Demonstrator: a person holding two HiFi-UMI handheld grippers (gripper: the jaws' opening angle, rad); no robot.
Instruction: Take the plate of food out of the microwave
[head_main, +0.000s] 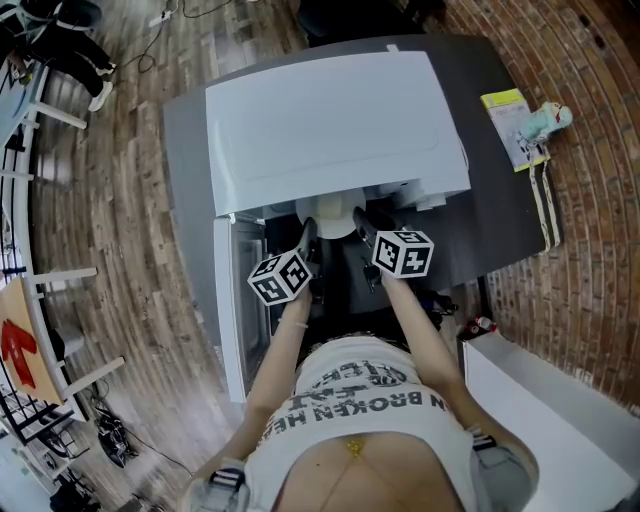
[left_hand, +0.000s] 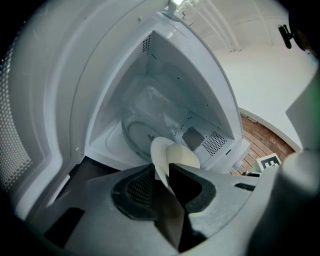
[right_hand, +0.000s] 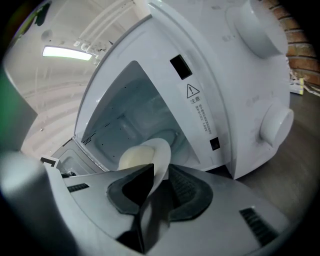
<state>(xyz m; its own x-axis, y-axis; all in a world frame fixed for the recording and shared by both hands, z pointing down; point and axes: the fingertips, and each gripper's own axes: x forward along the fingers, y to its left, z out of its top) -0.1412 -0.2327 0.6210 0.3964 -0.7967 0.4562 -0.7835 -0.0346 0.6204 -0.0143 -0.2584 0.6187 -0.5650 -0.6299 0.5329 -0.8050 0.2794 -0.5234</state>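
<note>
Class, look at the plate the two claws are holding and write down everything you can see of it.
The plate is white, round and thin-rimmed, looking like ceramic or plastic. It carries a pale cream, rounded mound of food. The left claw and right claw pinch opposite edges of its rim, holding it at the mouth of the open microwave, whose glass turntable lies bare behind it.

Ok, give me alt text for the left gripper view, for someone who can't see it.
The left tongs pinch the rim of a white plate carrying a pale mound of food, in front of the open white microwave. Its glass turntable shows behind.
</note>
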